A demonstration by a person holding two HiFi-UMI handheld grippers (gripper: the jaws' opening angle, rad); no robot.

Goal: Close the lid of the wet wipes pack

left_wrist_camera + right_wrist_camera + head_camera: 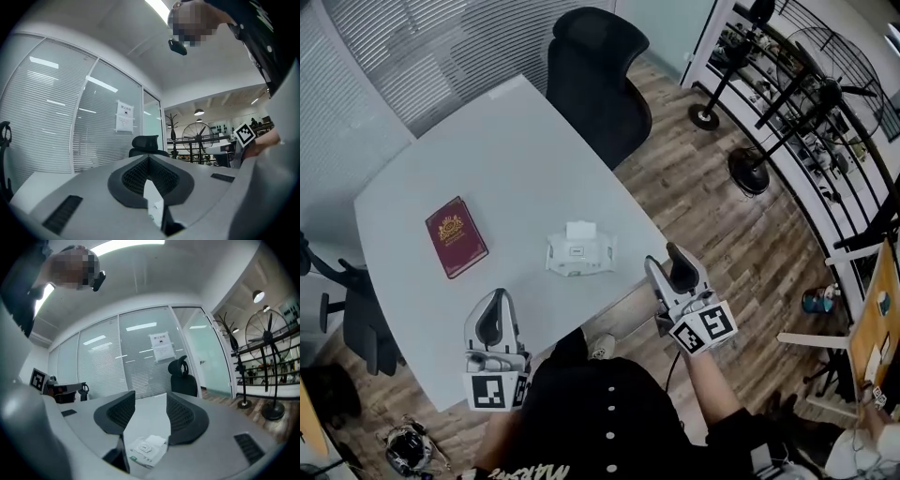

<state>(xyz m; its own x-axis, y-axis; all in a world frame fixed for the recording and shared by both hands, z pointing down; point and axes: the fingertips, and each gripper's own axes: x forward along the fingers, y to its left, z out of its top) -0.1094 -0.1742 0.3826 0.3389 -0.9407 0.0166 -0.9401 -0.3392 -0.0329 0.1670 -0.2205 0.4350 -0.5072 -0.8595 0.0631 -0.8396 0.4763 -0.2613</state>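
Left tool (495,302) clenched empty, right tool (667,261) released (jaws apart); wipes pack (578,257) lid (581,231) stands open.

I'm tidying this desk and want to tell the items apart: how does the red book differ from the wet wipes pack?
The red book is dark red with a gold emblem; the wet wipes pack is white. The book lies closed, while the pack's lid is flipped open at its far side. In the head view the book sits further left and the pack nearer the right edge. Both lie flat on the white table.
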